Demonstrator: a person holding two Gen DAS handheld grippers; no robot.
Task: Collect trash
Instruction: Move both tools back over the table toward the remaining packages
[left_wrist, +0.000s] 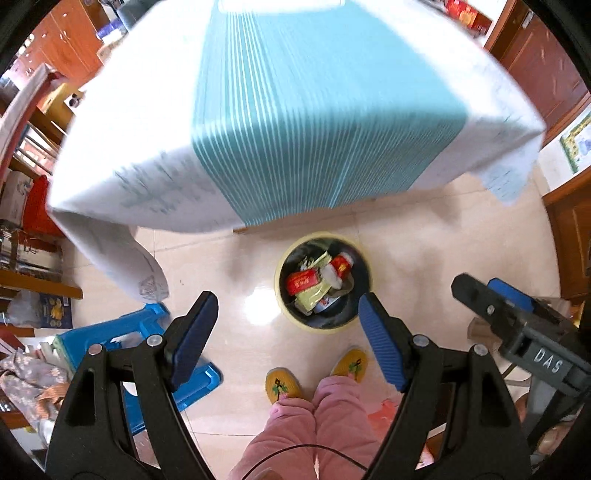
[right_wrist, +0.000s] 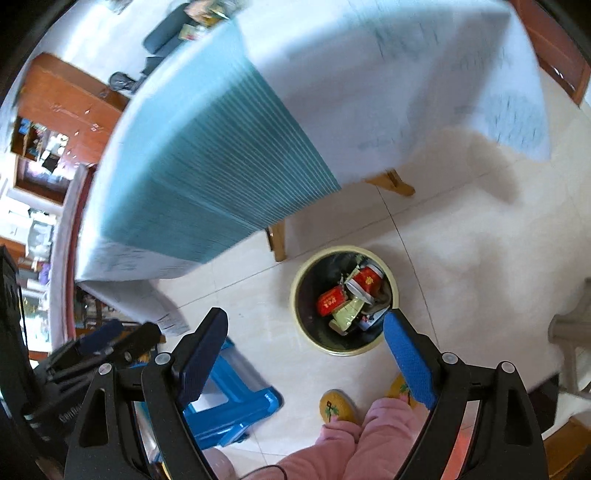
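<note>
Both grippers spread wide & empty, high over floor w/ trash bin below.

Table (left_wrist: 295, 110) w/ white cloth & teal striped runner fills far half, blurred. Blue stool (left_wrist: 122, 332) near left on tile. Yellow-rimmed trash bin (left_wrist: 295, 317) on floor just near of table edge, holds red packs, wrappers (left_wrist: 317, 291). Left gripper (left_wrist: 288, 332) jaws apart, nothing btwn; right gripper (right_wrist: 306, 354) same. Person's pink trousers, yellow slippers (left_wrist: 282, 384) near bin.
</note>
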